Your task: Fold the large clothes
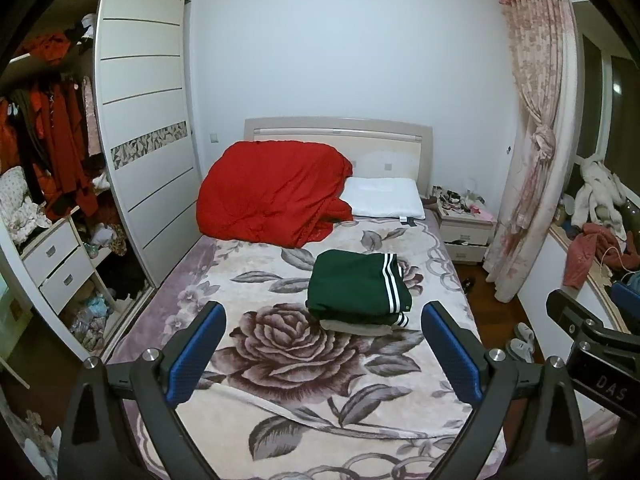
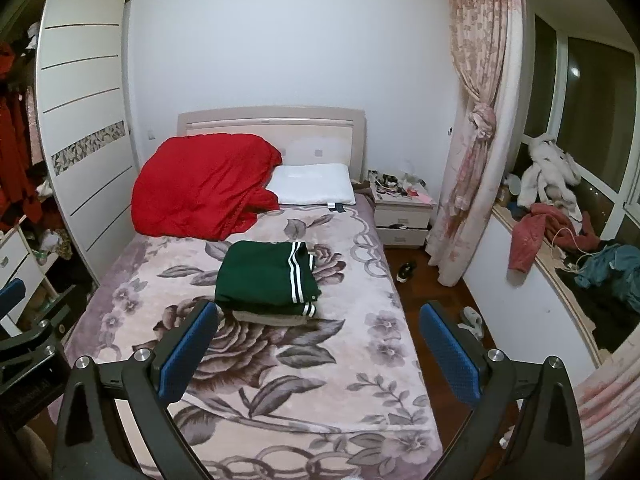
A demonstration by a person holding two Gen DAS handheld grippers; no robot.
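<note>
In the left wrist view, the left gripper (image 1: 322, 344) hangs above the foot of the bed with its jaws spread wide and nothing between the blue pads (image 1: 196, 354). Ahead of it, on the floral blanket (image 1: 280, 364), lies a folded green garment with white stripes (image 1: 356, 286), stacked on a folded beige garment (image 1: 354, 326) whose edge shows beneath. The stack sits near the middle of the bed, towards its right side. Behind it a red quilt (image 1: 272, 192) is heaped against the headboard (image 1: 340, 130), touching a white pillow (image 1: 384, 198). An open wardrobe (image 1: 140, 120) stands on the left, a nightstand (image 1: 466, 226) on the right beside a tied pink curtain (image 1: 532, 140). Part of the right gripper (image 1: 592, 344) shows at the right edge.

In the right wrist view, the right gripper (image 2: 318, 342) is also wide apart and empty, held over the blanket (image 2: 320, 360). The green garment (image 2: 266, 276) lies just ahead of its left pad (image 2: 186, 350). Clothes (image 2: 552, 232) are piled on the window ledge (image 2: 516, 220) at right.
</note>
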